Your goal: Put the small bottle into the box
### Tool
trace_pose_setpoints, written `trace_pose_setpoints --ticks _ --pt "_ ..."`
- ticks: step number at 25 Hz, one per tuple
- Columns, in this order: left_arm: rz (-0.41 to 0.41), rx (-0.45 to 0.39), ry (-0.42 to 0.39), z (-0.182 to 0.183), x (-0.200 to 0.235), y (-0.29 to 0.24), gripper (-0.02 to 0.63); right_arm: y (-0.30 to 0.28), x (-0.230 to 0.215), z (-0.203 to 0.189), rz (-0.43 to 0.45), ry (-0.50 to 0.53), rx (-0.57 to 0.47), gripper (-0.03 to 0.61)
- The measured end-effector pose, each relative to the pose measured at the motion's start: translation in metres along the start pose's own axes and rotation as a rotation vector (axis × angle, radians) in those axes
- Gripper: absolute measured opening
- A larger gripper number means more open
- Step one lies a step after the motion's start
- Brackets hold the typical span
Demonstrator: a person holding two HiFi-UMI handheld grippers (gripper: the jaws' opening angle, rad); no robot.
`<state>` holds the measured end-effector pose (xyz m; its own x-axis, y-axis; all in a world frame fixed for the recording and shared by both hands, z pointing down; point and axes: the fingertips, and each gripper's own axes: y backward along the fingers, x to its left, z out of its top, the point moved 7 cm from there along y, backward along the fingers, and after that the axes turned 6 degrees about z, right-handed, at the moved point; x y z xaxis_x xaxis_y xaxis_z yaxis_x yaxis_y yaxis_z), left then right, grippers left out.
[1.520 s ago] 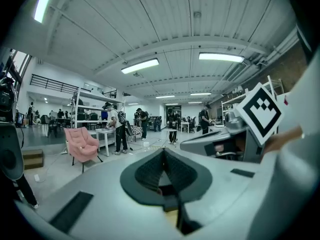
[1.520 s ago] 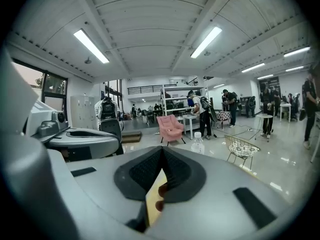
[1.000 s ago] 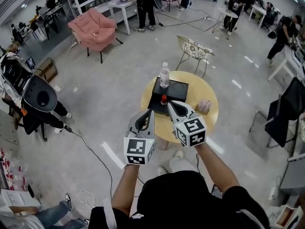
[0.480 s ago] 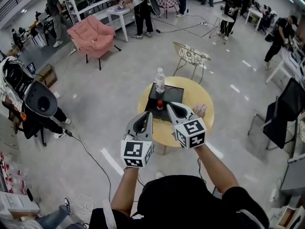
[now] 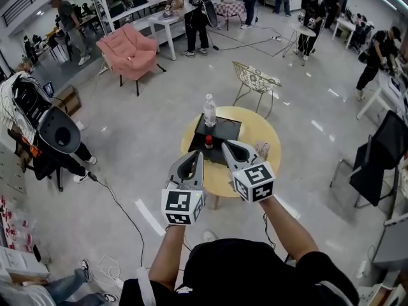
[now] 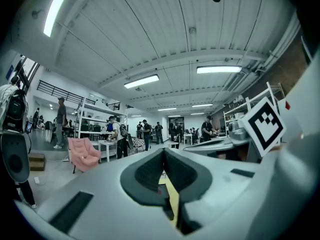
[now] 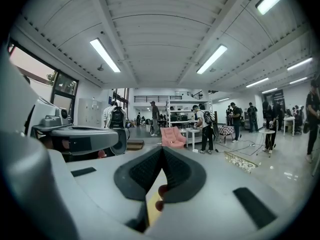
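Your left gripper [image 5: 199, 153] and right gripper [image 5: 225, 144]: smooth matt grey plastic shells, dark ribbed pads [image 6: 150, 173]. The table [image 5: 268, 139]: pale wood look, matt. The box [image 5: 226, 129]: matt black. The floor [image 5: 127, 139]: polished, glossy. The armchair [image 5: 131, 51]: pink cloth.

Small bottle [image 5: 208, 141]: details seemingly too tiny.

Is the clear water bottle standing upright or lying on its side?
Upright. The clear water bottle stands tall with its cap on top, at the far corner of the black box.
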<state>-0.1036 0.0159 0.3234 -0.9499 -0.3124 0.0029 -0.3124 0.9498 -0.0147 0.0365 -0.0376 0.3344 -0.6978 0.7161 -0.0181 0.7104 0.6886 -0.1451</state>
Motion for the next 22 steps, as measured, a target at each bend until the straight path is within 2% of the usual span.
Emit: trace_pose_setpoints --ticks 13,22 --pt "0.057 -0.012 -0.008 0.005 -0.041 0.025 0.012 0.046 0.004 0.003 0.047 0.054 -0.042 0.000" --pt "0.088 -0.018 -0.010 0.009 -0.046 0.037 0.012 0.055 0.007 0.005 0.066 0.060 -0.050 0.000"
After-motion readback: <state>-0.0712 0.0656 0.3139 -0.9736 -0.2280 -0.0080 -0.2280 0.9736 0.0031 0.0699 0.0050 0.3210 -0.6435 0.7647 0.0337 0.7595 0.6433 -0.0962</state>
